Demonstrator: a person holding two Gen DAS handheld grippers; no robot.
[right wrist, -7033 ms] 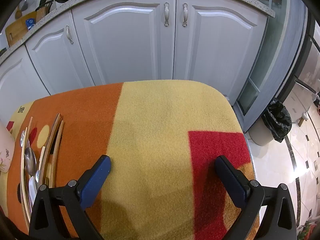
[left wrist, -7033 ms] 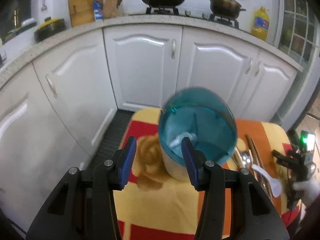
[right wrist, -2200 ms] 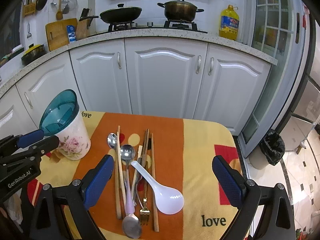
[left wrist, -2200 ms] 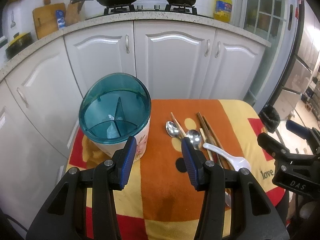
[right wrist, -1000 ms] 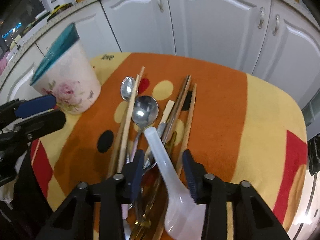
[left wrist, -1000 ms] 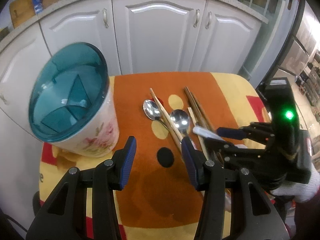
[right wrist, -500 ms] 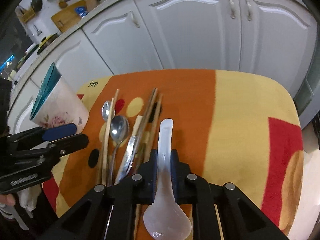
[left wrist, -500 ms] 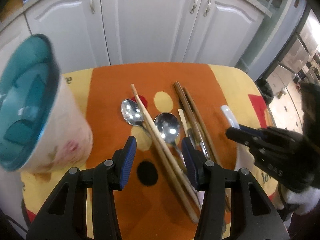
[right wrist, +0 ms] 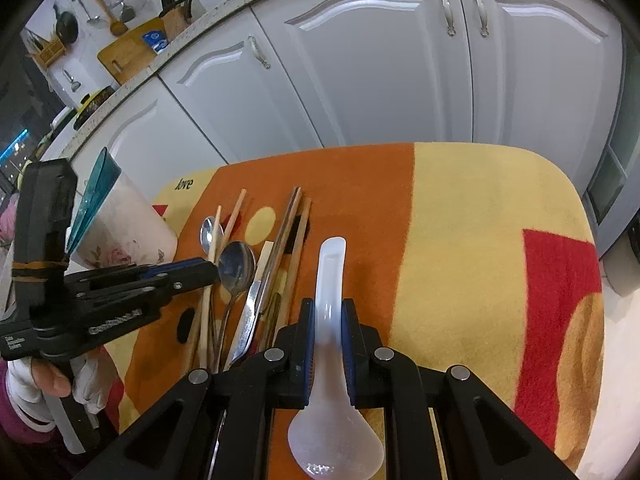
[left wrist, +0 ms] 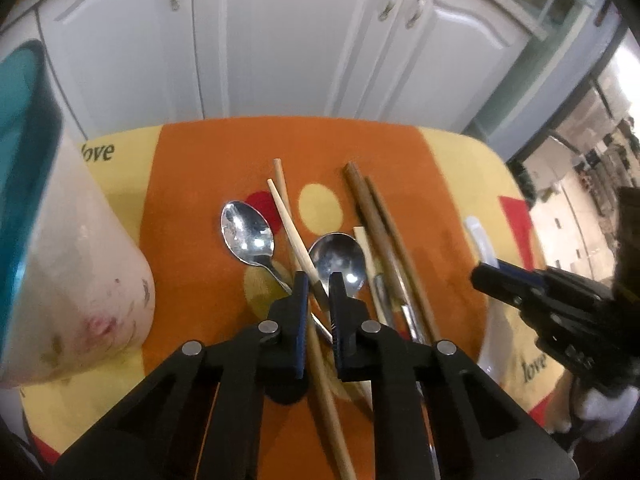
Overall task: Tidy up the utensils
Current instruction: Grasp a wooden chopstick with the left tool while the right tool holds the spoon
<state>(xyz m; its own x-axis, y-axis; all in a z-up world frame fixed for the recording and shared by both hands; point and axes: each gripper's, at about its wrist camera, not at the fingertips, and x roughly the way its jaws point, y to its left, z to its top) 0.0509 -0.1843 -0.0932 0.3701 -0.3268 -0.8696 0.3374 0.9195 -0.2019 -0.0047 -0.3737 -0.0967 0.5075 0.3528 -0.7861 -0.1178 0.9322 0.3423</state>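
Pick-up step: right gripper (right wrist: 327,322) clamped on the white spoon's (right wrist: 330,280) handle, bowl behind its fingers; left gripper (left wrist: 319,288) nearly closed around a pale chopstick (left wrist: 294,236), grip uncertain; next, carry each to the holder (left wrist: 60,280) at left.

Table cloth (left wrist: 192,184): "love" printed at its 10 o'clock corner, again at 4 o'clock edge. Gripper lettering illegible.

Utensil holder (left wrist: 76,280) left of spoons (left wrist: 248,236) and chopsticks (left wrist: 294,236) on cloth (right wrist: 480,240); cabinets (right wrist: 380,72) behind
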